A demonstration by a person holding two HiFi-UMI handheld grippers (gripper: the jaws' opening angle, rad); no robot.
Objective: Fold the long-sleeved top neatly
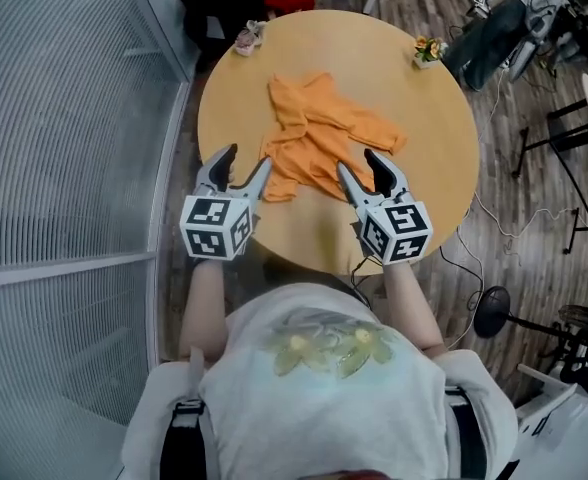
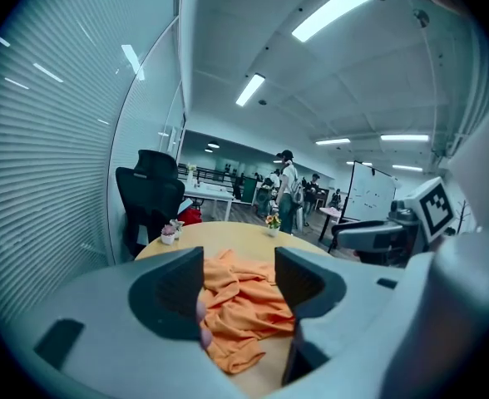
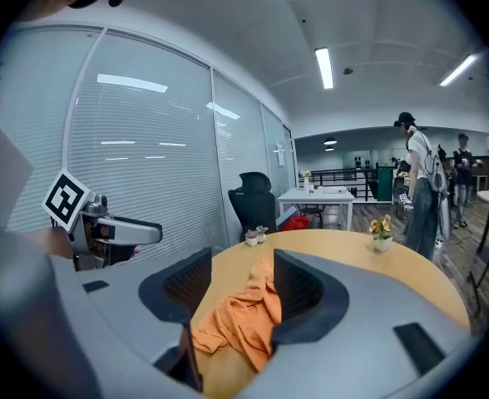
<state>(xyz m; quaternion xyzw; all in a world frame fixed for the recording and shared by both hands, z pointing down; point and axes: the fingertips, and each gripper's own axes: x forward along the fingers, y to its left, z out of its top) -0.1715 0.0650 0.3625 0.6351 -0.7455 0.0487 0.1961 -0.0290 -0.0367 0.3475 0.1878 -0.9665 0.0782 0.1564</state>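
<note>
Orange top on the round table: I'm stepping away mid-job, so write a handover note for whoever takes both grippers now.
Left gripper: open, empty, at the near-left edge of the orange top.
Right gripper: open, empty, at its near-right edge.
The top lies crumpled on the round table, not spread flat.
Done: no fold yet.
Left: spread it flat, fold the sleeves in, then fold the body.
</note>
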